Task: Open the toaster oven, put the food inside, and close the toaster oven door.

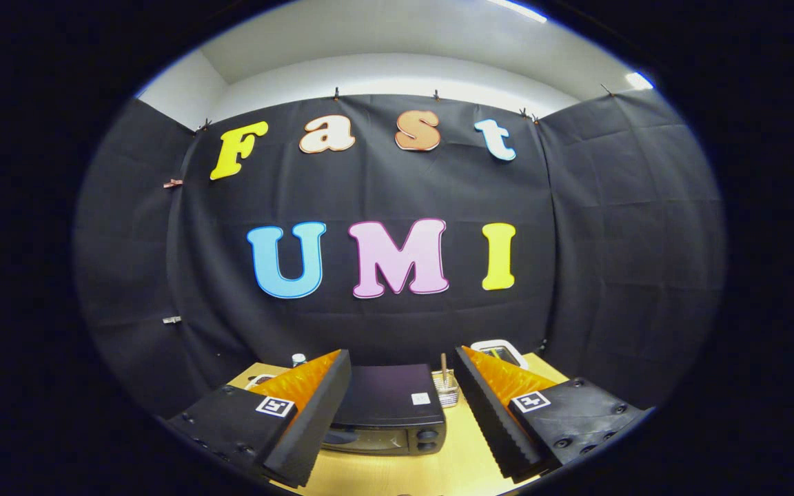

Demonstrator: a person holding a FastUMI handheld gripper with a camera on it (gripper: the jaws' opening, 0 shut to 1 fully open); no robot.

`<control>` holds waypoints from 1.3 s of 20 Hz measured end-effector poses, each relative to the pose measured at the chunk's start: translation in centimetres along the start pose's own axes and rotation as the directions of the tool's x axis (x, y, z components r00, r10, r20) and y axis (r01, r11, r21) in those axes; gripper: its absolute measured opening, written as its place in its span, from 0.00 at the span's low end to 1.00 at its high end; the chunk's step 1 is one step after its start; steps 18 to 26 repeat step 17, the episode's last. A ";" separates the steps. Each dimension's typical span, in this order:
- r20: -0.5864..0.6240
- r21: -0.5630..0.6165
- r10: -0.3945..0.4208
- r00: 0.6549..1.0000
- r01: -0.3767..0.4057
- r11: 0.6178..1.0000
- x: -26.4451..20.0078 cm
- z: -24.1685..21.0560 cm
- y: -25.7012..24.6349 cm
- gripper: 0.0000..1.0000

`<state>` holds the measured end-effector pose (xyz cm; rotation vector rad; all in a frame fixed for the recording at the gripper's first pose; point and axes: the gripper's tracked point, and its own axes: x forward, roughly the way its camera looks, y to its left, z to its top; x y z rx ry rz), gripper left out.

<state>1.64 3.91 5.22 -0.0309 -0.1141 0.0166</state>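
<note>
A black toaster oven (390, 410) stands on the light wooden table (459, 461), seen from above between and beyond my two fingers. Its door faces me and looks shut, with two knobs (427, 439) at its right end. My gripper (400, 413) is held high above the table and is open, with a wide gap and nothing between the fingers. The food is hidden or too small to tell from here.
A small wire basket (446, 394) with a stick in it sits just right of the oven. A white tray (502, 351) lies behind the right finger, a bottle cap (298, 359) and another white item (259, 379) behind the left finger. Black cloth walls close in the table.
</note>
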 end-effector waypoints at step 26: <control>-0.158 -0.017 0.118 0.980 -0.123 0.992 -5.9 -6.4 1.9 0.99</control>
